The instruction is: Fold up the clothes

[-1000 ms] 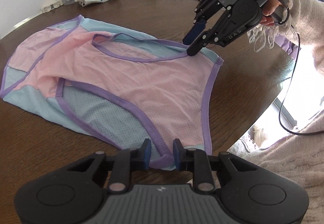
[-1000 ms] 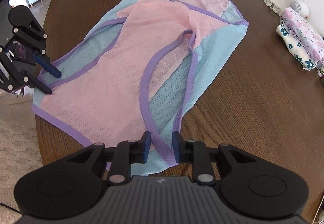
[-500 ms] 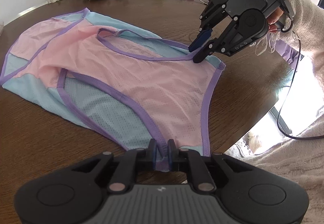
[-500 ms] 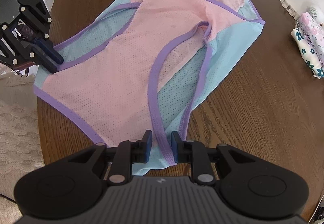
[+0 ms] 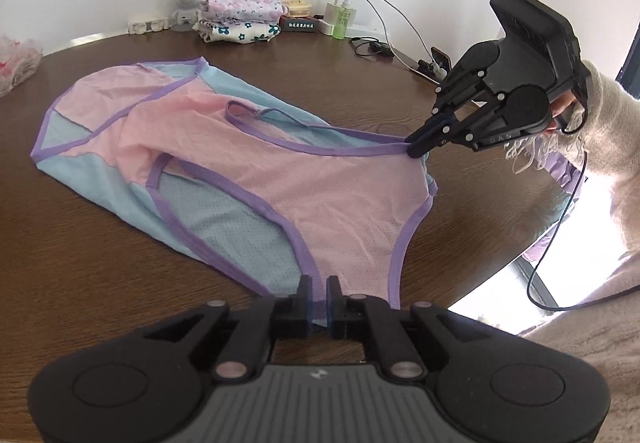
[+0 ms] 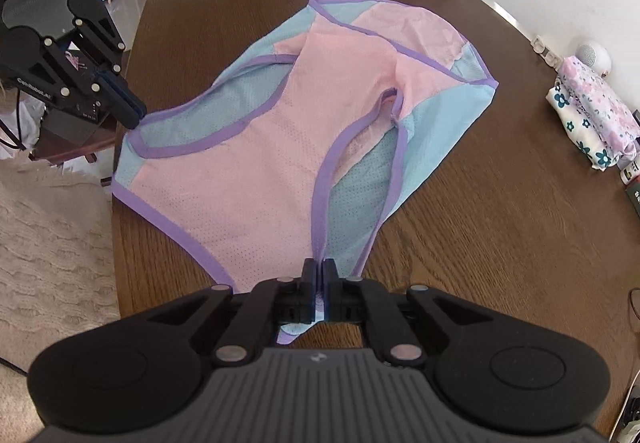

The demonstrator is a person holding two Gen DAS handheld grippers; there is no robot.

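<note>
A black body with a grey ribbed plate and two round black discs is being shown on the left gripper (image 5: pixel 319 297). Silver round pins are being seen on its black link bars, and blue pads on its fingers. The right gripper (image 5: pixel 416 150) is being made of the same black parts. At three o'clock, a fluffy cream sleeve (image 5: pixel 608 131) is being worn, with a thin black cable (image 5: pixel 560 231) hanging by it.

Pink and light-blue mesh garment (image 5: pixel 328 199) with purple trim, dark brown wooden table (image 5: pixel 80 283)
</note>
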